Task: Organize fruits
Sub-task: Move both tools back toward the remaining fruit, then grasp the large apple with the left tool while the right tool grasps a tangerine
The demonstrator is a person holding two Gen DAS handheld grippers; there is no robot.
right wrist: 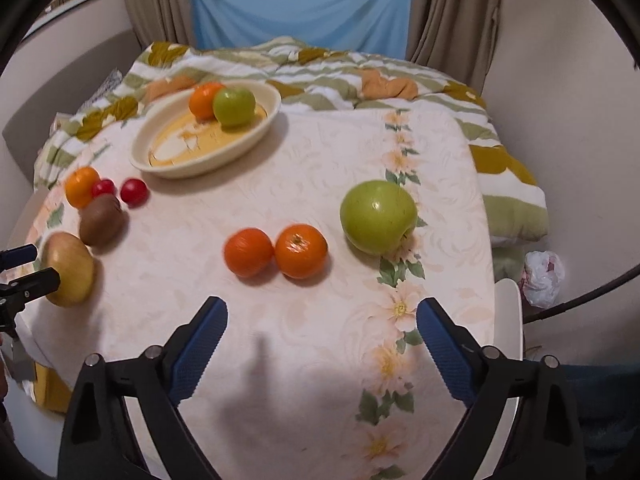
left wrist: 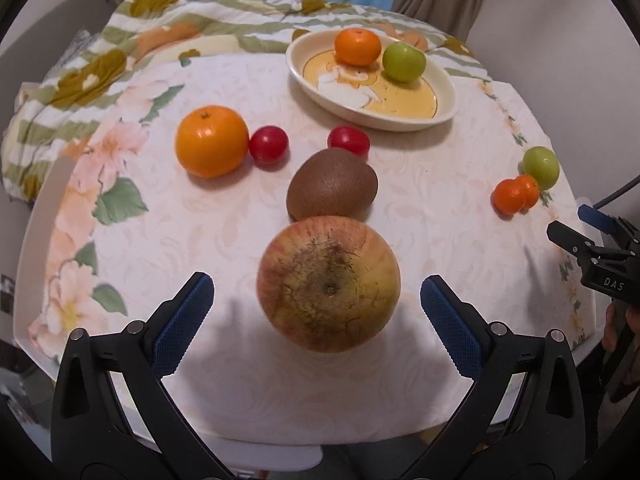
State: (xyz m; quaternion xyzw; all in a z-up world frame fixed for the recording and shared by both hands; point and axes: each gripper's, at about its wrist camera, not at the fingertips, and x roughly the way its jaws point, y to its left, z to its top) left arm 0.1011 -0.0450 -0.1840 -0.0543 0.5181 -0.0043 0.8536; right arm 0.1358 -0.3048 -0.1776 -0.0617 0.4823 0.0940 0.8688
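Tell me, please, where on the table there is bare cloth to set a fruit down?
Bare cloth lies between the dish and the two small oranges, and in front of the right gripper. The left side is crowded: apple, kiwi, two tomatoes and a large orange cluster before the left gripper.

A white tablecloth [right wrist: 304, 208] with pink flowers fills the middle of both views. Past it, near the top, lies a rumpled blanket [right wrist: 328, 76] with green stripes. Brown curtains [right wrist: 452, 8] hang at the top around a blue cloth [right wrist: 300, 0]. A crumpled plastic bag [right wrist: 542, 278] sits at the right edge.
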